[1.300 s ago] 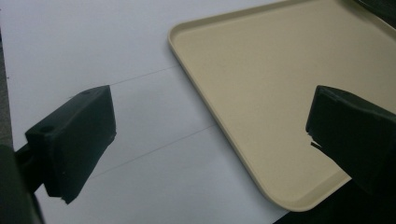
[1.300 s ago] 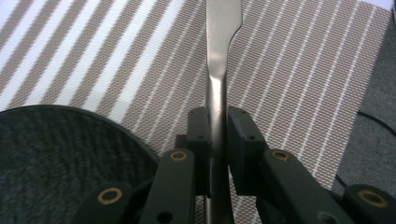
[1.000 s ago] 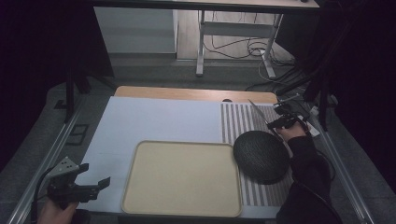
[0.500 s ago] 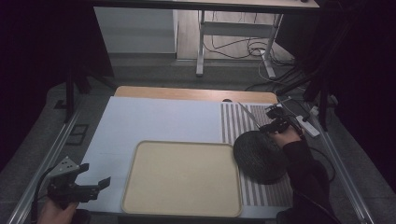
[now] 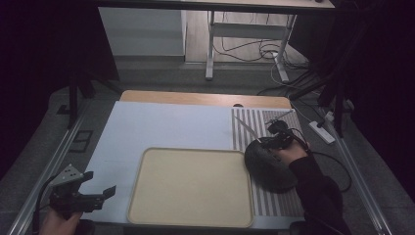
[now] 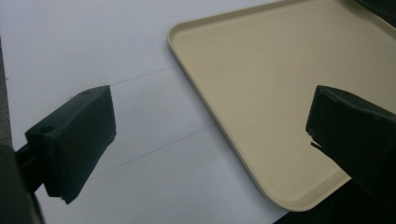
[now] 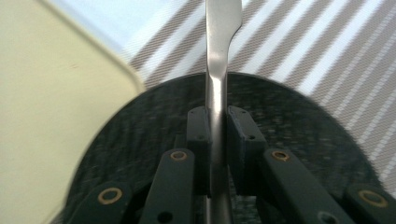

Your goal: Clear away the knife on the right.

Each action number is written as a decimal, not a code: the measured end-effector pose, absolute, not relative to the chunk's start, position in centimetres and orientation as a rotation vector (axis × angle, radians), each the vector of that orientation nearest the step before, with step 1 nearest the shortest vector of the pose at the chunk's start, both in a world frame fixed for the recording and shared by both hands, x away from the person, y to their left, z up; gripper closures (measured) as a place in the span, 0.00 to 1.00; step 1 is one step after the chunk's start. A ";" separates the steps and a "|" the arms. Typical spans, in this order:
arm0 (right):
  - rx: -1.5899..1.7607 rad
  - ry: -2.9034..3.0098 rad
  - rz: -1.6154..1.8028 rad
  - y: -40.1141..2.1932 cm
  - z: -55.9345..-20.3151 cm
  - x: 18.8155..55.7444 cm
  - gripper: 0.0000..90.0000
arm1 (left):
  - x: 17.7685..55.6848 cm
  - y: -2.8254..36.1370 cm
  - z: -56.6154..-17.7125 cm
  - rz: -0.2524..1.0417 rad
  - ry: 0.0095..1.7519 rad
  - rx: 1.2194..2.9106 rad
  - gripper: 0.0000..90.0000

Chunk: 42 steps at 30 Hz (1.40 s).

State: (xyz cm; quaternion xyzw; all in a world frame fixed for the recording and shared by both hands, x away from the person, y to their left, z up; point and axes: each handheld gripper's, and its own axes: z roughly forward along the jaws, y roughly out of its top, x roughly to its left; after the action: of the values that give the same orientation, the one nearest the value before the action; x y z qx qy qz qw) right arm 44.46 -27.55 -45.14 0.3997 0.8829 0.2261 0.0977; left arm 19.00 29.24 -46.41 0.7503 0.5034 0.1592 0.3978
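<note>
My right gripper (image 5: 268, 142) is shut on a thin silver metal utensil (image 5: 246, 129) whose flat end points up and to the left. It hovers over the far rim of a dark round plate (image 5: 269, 171) on the striped mat (image 5: 254, 125). In the right gripper view the pads clamp the utensil (image 7: 219, 56) above the plate (image 7: 135, 135). My left gripper (image 5: 99, 182) stands open at the near left corner, nothing between its fingers. In the left gripper view the left gripper (image 6: 212, 116) faces the beige tray (image 6: 280, 70).
The beige tray (image 5: 191, 186) lies bare at the near centre of the pale blue mat (image 5: 166, 125), its right edge beside the plate. A wooden strip (image 5: 195, 98) runs along the far edge. Metal rails flank the table; cables lie on the floor beyond.
The right gripper has carried the utensil leftward and nearer, from beyond the plate's right side to over its far rim. The left gripper stayed put.
</note>
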 end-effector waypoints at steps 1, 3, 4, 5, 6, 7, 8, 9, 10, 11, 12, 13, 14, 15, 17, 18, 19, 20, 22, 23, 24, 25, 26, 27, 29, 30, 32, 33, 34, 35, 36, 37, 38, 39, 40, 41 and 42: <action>1.183 2.613 0.669 -27.6 -45.1 44.5 0.89 | 19.0 29.2 -46.4 0.403 1.275 1.900 0.03; 1.163 2.628 0.676 -27.0 -45.1 43.9 0.89 | 19.0 29.2 -46.4 0.403 1.274 1.900 0.03; 1.146 2.642 0.689 -26.6 -45.1 43.3 0.89 | 19.0 29.2 -46.4 0.405 1.271 1.902 0.03; 1.146 2.642 0.689 -26.6 -45.1 43.3 0.89 | 19.0 29.2 -46.4 0.405 1.271 1.902 0.03; 1.128 2.653 0.696 -26.1 -45.1 42.7 0.89 | 19.0 29.2 -46.4 0.399 1.268 1.905 0.03; 1.128 2.653 0.696 -26.1 -45.1 42.7 0.89 | 19.0 29.2 -46.4 0.399 1.268 1.905 0.03; 1.116 2.666 0.704 -25.6 -45.1 42.2 0.89 | 19.0 29.2 -46.4 0.398 1.268 1.905 0.03; 1.116 2.666 0.704 -25.6 -45.1 42.2 0.89 | 19.0 29.2 -46.4 0.397 1.267 1.905 0.03; 1.101 2.686 0.708 -25.1 -45.2 41.5 0.89 | 19.0 29.2 -46.4 0.396 1.267 1.906 0.03; 1.101 2.686 0.708 -25.1 -45.2 41.5 0.89 | 19.0 29.2 -46.4 0.396 1.267 1.906 0.03; 1.085 2.699 0.703 -24.7 -45.3 41.0 0.89 | 19.0 29.2 -46.4 0.397 1.266 1.906 0.03; 1.085 2.699 0.703 -24.7 -45.3 41.0 0.89 | 19.0 29.2 -46.4 0.397 1.266 1.906 0.03; 1.066 2.715 0.701 -24.1 -45.5 40.4 0.89 | 19.0 29.2 -46.4 0.396 1.267 1.906 0.03; 1.066 2.715 0.701 -24.1 -45.5 40.4 0.89 | 19.0 29.2 -46.4 0.396 1.267 1.906 0.03; 1.048 2.728 0.695 -23.6 -45.6 39.8 0.89 | 19.0 29.2 -46.4 0.395 1.267 1.905 0.03; 1.036 2.738 0.691 -23.4 -45.7 39.6 0.89 | 19.1 29.2 -46.4 0.395 1.266 1.906 0.03; 1.027 2.744 0.689 -23.2 -45.7 39.3 0.89 | 19.1 29.2 -46.4 0.395 1.266 1.905 0.03; 1.014 2.754 0.688 -22.7 -45.8 38.7 0.89 | 19.1 29.3 -46.4 0.395 1.266 1.905 0.03; 0.998 2.767 0.685 -22.3 -45.9 38.2 0.89 | 19.1 29.3 -46.4 0.395 1.268 1.904 0.03; 0.998 2.767 0.685 -22.3 -45.9 38.2 0.89 | 19.1 29.3 -46.4 0.395 1.268 1.904 0.03; 0.981 2.777 0.683 -21.8 -46.0 37.6 0.89 | 19.1 29.3 -46.4 0.395 1.267 1.904 0.03; 0.981 2.777 0.683 -21.8 -46.0 37.6 0.89 | 19.1 29.3 -46.4 0.395 1.267 1.904 0.03; 0.962 2.794 0.682 -21.4 -46.1 37.0 0.89 | 19.1 29.3 -46.4 0.394 1.268 1.903 0.03; 0.962 2.794 0.682 -21.4 -46.1 37.0 0.89 | 19.1 29.3 -46.4 0.394 1.268 1.903 0.03; 0.944 2.804 0.679 -20.8 -46.2 36.4 0.89 | 19.1 29.3 -46.4 0.395 1.267 1.903 0.03; 0.929 2.816 0.675 -20.3 -46.4 35.9 0.89 | 19.1 29.3 -46.4 0.395 1.267 1.903 0.03; 0.907 2.832 0.671 -19.8 -46.5 35.3 0.89 | 19.1 29.3 -46.4 0.395 1.267 1.903 0.03; 0.907 2.832 0.671 -19.8 -46.5 35.3 0.89 | 19.1 29.3 -46.4 0.395 1.267 1.903 0.03; 0.888 2.848 0.655 -19.2 -46.8 34.8 0.89 | 19.1 29.3 -46.4 0.395 1.266 1.903 0.03; 0.888 2.848 0.655 -19.2 -46.8 34.8 0.89 | 19.1 29.3 -46.4 0.395 1.266 1.903 0.03; 0.881 2.857 0.652 -18.9 -46.9 34.6 0.89 | 19.1 29.3 -46.4 0.395 1.267 1.903 0.03; 0.873 2.870 0.646 -18.6 -47.1 34.3 0.89 | 19.1 29.3 -46.4 0.394 1.268 1.901 0.03; 0.853 2.881 0.639 -18.1 -47.4 33.8 0.89 | 19.1 29.3 -46.4 0.394 1.268 1.900 0.03; 0.853 2.881 0.639 -18.1 -47.4 33.8 0.89 | 19.1 29.3 -46.4 0.394 1.268 1.900 0.03; 0.836 2.901 0.630 -17.6 -47.6 33.3 0.89 | 19.1 29.3 -46.4 0.395 1.268 1.901 0.03; 0.836 2.901 0.630 -17.6 -47.6 33.3 0.89 | 19.1 29.3 -46.4 0.394 1.269 1.901 0.03; 0.816 2.920 0.620 -17.0 -47.8 32.8 0.89 | 19.0 29.3 -46.4 0.394 1.268 1.900 0.03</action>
State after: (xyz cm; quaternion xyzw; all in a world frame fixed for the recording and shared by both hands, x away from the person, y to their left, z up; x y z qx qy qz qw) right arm 32.79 -17.05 -47.79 0.2637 0.9433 0.2004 0.0232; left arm 19.05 29.29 -46.43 0.7511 0.5012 0.1559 0.4003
